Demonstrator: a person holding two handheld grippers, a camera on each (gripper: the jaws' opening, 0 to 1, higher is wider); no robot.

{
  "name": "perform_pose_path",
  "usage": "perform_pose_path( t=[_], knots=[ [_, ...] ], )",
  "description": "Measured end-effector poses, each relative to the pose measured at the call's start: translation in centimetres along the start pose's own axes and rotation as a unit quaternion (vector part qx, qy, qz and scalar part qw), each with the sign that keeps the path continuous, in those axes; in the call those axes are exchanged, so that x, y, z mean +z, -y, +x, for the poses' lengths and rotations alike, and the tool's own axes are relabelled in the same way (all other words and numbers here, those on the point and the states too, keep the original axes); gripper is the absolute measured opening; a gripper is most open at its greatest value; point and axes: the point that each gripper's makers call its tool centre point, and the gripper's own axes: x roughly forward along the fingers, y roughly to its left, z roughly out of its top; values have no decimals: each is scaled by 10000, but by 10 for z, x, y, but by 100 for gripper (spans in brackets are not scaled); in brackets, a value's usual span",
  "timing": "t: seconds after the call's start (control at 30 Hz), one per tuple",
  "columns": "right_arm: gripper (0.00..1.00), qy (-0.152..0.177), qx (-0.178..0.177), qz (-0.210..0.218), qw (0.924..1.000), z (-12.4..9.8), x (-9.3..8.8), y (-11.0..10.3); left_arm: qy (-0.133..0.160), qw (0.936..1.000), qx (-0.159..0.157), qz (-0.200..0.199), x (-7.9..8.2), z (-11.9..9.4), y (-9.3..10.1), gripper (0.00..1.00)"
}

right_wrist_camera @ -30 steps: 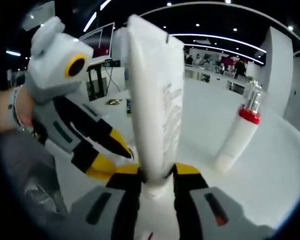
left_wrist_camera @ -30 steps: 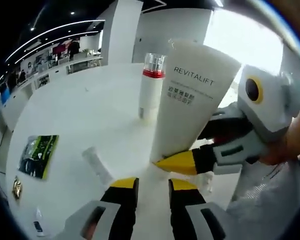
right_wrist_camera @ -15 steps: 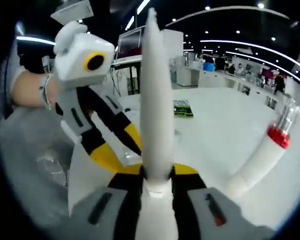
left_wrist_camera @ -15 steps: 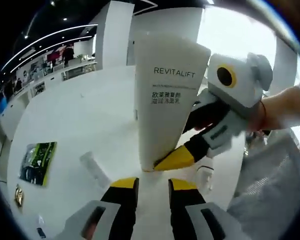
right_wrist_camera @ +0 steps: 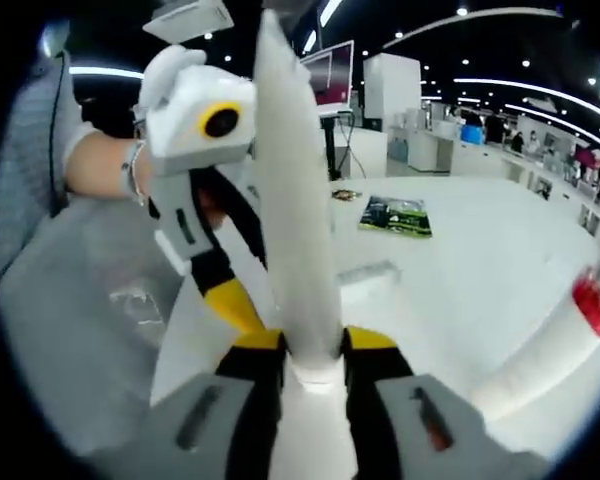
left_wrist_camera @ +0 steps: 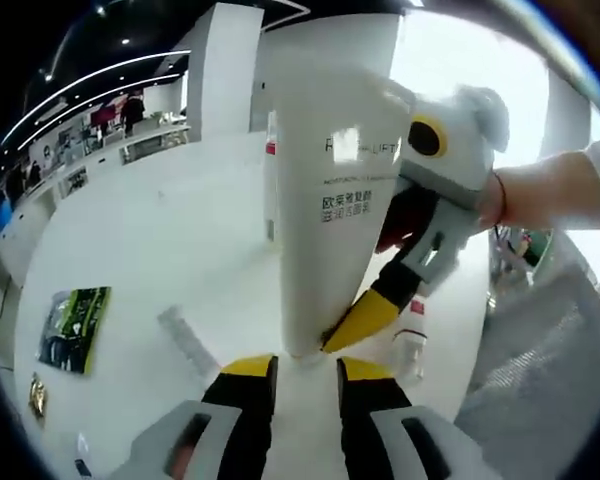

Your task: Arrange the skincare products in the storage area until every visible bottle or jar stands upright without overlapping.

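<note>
Revitalift tube [left_wrist_camera: 325, 200]: white squeeze tube with printed lettering, standing upright with its cap end down, directly ahead of the left gripper [left_wrist_camera: 305, 372] and just past its jaw tips; in the right gripper view it rises edge-on [right_wrist_camera: 295, 220] from between that gripper's jaws.
Right gripper [right_wrist_camera: 313, 345]: clenched on the lower end of the tube, yellow-tipped jaws pressing it from both sides; in the left gripper view it [left_wrist_camera: 365, 320] reaches in from the right, one yellow tip against the tube's base.
Left gripper: jaws parted with a gap between them, holding nothing; in the right gripper view it [right_wrist_camera: 230, 300] comes in from the left, just beside the tube, whether touching cannot be told.
Hands: a hand [left_wrist_camera: 535, 190] grips the right gripper's body, a wrist [right_wrist_camera: 105, 170] with a bracelet sits behind the left one.
Pump bottle [right_wrist_camera: 555, 340]: white with a red collar, ahead and to the right of the right gripper, apart from the tube.
Table [left_wrist_camera: 160, 230]: white surface under everything.
Small clear piece [left_wrist_camera: 188, 338]: lying flat, ahead-left of the left gripper.
Green leaflet [left_wrist_camera: 75, 315]: flat on the table, farther left.
</note>
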Motion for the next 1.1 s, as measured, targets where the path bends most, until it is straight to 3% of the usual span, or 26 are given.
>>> perform_pose_path(
  t=[0.2,0.3,0.4,0.53,0.63,0.8,0.9,0.97,1.1],
  knots=[
    [23,-158,356,-178,9991,-2,-3,-4,30,10000,-84,25,1,2,4,25],
    [24,-305,369,-30,9988,-4,-5,-4,20,9999,-104,90,0,4,6,25],
    [31,-122,80,139,9998,-12,2,0,1,9999,-133,100,-2,6,7,25],
    [29,-15,-141,306,9994,-24,2,0,10,9998,-132,123,-2,8,8,24],
    [29,120,-611,492,9968,-34,-2,2,37,9999,-7,161,0,10,7,22],
    [27,120,-1275,881,9878,-32,-15,2,93,9999,99,83,1,13,5,20],
    [24,118,-1419,1070,9840,-30,-15,-2,83,9997,162,164,0,14,5,20],
    [21,59,-1544,1425,9777,-27,-16,-5,103,9997,195,128,1,14,5,20],
    [19,0,-1794,1528,9719,-26,-17,-1,157,9992,373,-13,3,15,3,19]
  ],
)
